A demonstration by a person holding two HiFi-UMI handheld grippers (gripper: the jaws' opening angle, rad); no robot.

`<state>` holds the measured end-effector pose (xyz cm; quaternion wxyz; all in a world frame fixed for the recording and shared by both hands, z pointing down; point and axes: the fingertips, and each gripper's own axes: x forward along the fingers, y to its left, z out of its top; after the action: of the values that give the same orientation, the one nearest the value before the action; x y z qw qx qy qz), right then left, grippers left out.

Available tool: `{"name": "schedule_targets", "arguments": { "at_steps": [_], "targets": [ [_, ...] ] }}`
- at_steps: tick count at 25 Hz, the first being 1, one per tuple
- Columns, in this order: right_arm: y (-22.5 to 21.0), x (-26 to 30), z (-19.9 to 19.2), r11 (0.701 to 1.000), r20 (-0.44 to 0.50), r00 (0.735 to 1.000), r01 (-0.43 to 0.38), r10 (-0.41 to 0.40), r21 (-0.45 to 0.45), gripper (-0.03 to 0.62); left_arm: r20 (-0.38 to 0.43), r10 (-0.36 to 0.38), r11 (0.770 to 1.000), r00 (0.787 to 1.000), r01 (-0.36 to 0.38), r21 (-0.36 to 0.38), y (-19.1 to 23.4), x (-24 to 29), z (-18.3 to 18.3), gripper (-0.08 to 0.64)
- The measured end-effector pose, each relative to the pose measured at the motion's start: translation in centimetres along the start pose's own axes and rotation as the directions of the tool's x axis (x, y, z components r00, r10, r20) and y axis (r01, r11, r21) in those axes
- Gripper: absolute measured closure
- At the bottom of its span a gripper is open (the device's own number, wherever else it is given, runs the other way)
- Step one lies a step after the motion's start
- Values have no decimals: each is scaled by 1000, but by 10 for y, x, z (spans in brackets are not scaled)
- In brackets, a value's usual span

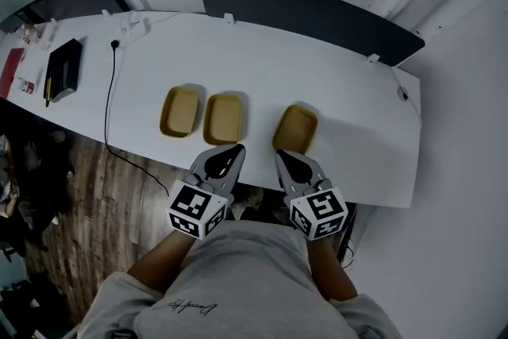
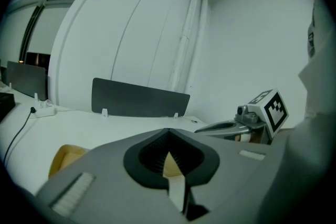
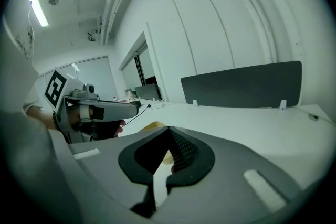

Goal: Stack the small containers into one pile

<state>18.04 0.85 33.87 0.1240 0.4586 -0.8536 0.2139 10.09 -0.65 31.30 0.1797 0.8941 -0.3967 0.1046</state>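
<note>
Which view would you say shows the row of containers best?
The head view: all three containers lie whole and unobstructed on the table. The left gripper view catches only part of one at its lower left; the right gripper view shows just a yellow sliver.

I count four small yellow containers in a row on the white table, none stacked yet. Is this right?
No: the head view shows three, not four: left container, middle container, right container, in a row on the white table, none stacked yet.
</note>
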Motion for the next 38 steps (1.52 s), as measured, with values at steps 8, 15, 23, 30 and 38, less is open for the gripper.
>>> {"name": "schedule_targets", "arguments": {
  "at_steps": [8, 15, 23, 30, 38],
  "targets": [
    [-31, 9, -2, 990, -11, 992, 129, -129, 51, 577, -55, -63, 998, 996, 64, 17, 14, 23, -7, 558],
    [-65, 7, -21, 968, -50, 973, 231, -227, 99, 577, -71, -85, 996, 994, 87, 19, 24, 45, -14, 558],
    [-98, 0, -54, 936, -114, 941, 332, -319, 119, 577, -114, -103, 994, 988, 106, 17, 30, 64, -37, 558],
    [-126, -2, -76, 906, -167, 912, 398, -374, 142, 576, -142, -118, 992, 983, 122, 18, 26, 78, -52, 558],
    [-155, 1, -104, 870, -228, 881, 458, -416, 185, 573, -178, -136, 990, 974, 140, 8, 21, 88, -70, 558]
  ]
}}
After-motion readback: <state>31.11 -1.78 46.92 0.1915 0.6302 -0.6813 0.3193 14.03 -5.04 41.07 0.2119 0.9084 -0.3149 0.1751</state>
